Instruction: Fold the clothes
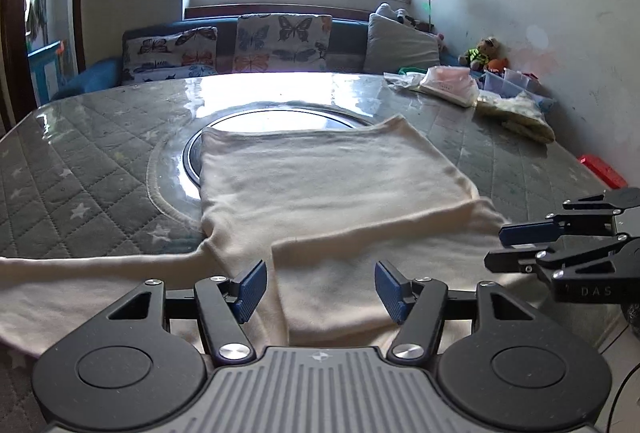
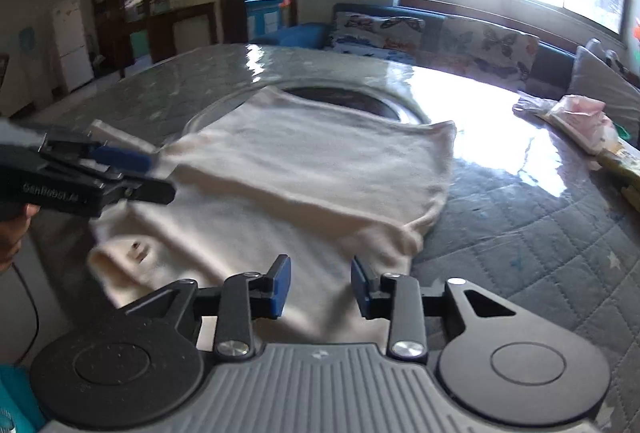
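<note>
A cream long-sleeved top (image 1: 320,185) lies flat on the quilted table cover (image 1: 80,173), one sleeve folded across its near part (image 1: 380,253), the other sleeve stretched out to the left (image 1: 80,281). My left gripper (image 1: 320,291) is open and empty just above the near edge of the top. My right gripper (image 2: 320,287) is open and empty above the top's near right part (image 2: 312,169). In the left wrist view the right gripper (image 1: 504,245) shows at the right edge; in the right wrist view the left gripper (image 2: 156,173) shows at the left, over the top.
A round glass inset (image 1: 280,121) sits under the top's far end. Bags and packets (image 1: 452,85) and plastic boxes (image 1: 512,81) lie at the far right by the wall. A red object (image 1: 604,173) lies at the right edge. A sofa with butterfly cushions (image 1: 280,41) stands behind.
</note>
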Demonstrator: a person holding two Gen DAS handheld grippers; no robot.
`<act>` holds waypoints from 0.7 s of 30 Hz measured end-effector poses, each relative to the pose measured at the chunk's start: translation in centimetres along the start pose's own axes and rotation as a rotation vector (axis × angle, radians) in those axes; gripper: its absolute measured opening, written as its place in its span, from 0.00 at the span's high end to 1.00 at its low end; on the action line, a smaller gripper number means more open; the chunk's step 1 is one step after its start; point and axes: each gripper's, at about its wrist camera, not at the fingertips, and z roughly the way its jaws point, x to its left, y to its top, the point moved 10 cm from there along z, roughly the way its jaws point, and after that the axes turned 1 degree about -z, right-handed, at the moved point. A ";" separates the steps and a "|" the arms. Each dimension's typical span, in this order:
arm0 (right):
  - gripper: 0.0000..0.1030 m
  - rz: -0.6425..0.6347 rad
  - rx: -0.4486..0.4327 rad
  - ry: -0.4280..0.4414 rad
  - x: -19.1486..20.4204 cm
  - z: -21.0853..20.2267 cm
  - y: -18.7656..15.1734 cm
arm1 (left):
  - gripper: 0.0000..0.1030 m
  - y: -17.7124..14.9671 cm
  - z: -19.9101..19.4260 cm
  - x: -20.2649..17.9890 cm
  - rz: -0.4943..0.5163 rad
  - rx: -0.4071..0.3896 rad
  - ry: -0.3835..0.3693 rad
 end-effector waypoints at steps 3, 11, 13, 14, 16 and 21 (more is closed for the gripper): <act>0.67 -0.032 0.008 -0.007 0.5 0.1 -0.3 | 0.43 -1.1 0.4 0.5 -0.011 0.035 0.015; 0.63 -0.081 -0.025 0.029 2.2 0.2 2.4 | 0.43 -1.2 -1.0 2.9 -0.074 0.009 0.056; 0.63 -0.106 -0.032 0.050 3.4 0.8 3.2 | 0.44 -1.2 -1.5 3.8 -0.088 0.002 0.074; 0.63 -0.115 -0.033 0.059 3.9 1.1 3.6 | 0.44 -1.2 -1.7 4.3 -0.095 -0.002 0.083; 0.63 -0.130 -0.033 0.076 4.9 1.8 4.2 | 0.44 -1.2 -2.2 5.2 -0.109 -0.010 0.101; 0.63 -0.147 -0.032 0.114 7.0 3.7 5.6 | 0.43 -1.3 -3.4 7.4 -0.144 -0.029 0.146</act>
